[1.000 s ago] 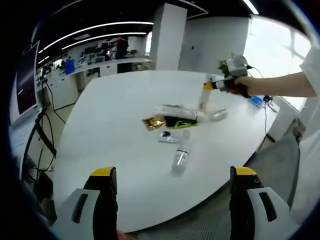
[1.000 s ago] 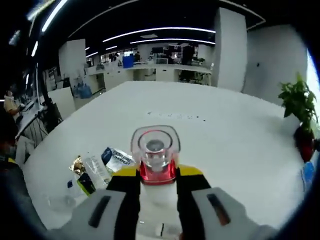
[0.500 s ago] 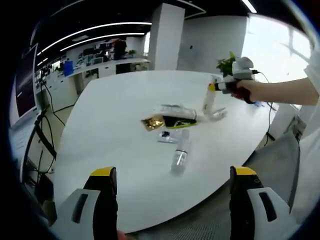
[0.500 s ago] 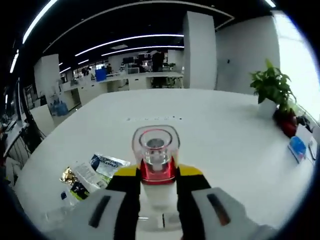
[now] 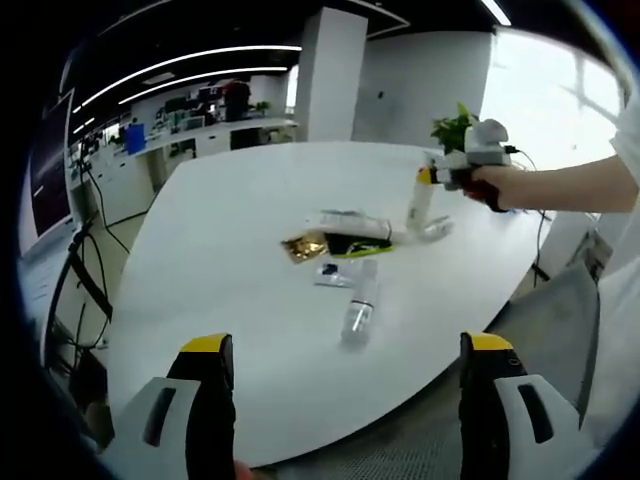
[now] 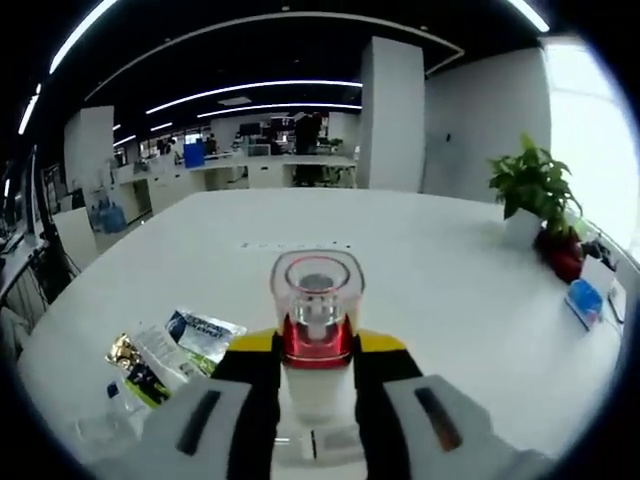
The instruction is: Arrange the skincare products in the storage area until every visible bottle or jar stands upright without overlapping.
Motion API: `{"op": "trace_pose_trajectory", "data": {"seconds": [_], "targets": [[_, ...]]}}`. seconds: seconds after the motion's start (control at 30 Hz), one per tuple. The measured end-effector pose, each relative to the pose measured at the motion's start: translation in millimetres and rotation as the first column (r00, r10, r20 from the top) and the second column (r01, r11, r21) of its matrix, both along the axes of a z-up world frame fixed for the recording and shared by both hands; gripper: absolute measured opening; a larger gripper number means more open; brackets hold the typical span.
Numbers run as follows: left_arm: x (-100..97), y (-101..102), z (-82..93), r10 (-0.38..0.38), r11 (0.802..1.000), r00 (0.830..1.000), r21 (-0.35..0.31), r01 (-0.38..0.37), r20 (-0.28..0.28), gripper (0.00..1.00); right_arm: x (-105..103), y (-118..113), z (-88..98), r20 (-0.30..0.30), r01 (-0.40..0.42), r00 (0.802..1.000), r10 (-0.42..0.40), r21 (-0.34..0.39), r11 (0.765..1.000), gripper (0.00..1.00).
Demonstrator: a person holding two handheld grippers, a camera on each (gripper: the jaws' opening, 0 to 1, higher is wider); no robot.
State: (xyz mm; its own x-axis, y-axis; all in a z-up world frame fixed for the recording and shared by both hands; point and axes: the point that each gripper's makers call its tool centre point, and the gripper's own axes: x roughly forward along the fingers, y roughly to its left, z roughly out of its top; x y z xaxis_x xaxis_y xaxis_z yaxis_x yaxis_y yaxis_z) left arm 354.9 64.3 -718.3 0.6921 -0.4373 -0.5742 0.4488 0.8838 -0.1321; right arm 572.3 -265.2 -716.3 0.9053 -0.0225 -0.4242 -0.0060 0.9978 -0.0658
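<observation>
In the right gripper view my right gripper is shut on a white bottle with a red collar and clear square cap, held upright. The left gripper view shows that same bottle standing on or just above the white table, gripped by the right gripper at its top. A clear bottle lies on its side in mid-table. Another small clear bottle lies beside the held one. Flat sachets lie in a pile. My left gripper is open, well short of them all.
A potted plant and a blue item sit at the table's far right. The sachets lie to the left of the held bottle. A person's arm reaches in from the right. The table's near edge drops to grey floor.
The right gripper has carried the white bottle a little to the right and turned its view toward the plant. The left gripper has stayed put.
</observation>
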Motion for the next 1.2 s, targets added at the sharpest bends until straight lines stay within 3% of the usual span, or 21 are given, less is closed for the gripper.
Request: {"op": "trace_pose_trajectory", "data": {"seconds": [0.4, 0.73, 0.9, 1.2], "targets": [[1.1, 2, -1.1, -0.007, 1.0, 1.0, 0.006, 0.007, 0.005, 0.92, -1, 2, -4.1, 0.002, -0.04, 0.999, 0.04, -0.045, 0.998, 0.29], [0.5, 1, -1.8, -0.017, 1.0, 1.0, 0.016, 0.017, 0.007, 0.92, -22, 4, -21.8, -0.05, -0.081, 0.995, 0.081, 0.003, 0.997, 0.35], [0.1, 0, -2.0, -0.019, 1.0, 1.0, 0.018, 0.019, 0.008, 0.92, -34, 10, -29.0, -0.085, -0.144, 0.986, 0.14, -0.032, 0.989, 0.38], [0.1, 0, -1.0, -0.018, 1.0, 1.0, 0.017, 0.018, 0.015, 0.92, -55, 18, -31.0, -0.11, -0.201, 0.974, 0.198, -0.01, 0.98, 0.49]]}}
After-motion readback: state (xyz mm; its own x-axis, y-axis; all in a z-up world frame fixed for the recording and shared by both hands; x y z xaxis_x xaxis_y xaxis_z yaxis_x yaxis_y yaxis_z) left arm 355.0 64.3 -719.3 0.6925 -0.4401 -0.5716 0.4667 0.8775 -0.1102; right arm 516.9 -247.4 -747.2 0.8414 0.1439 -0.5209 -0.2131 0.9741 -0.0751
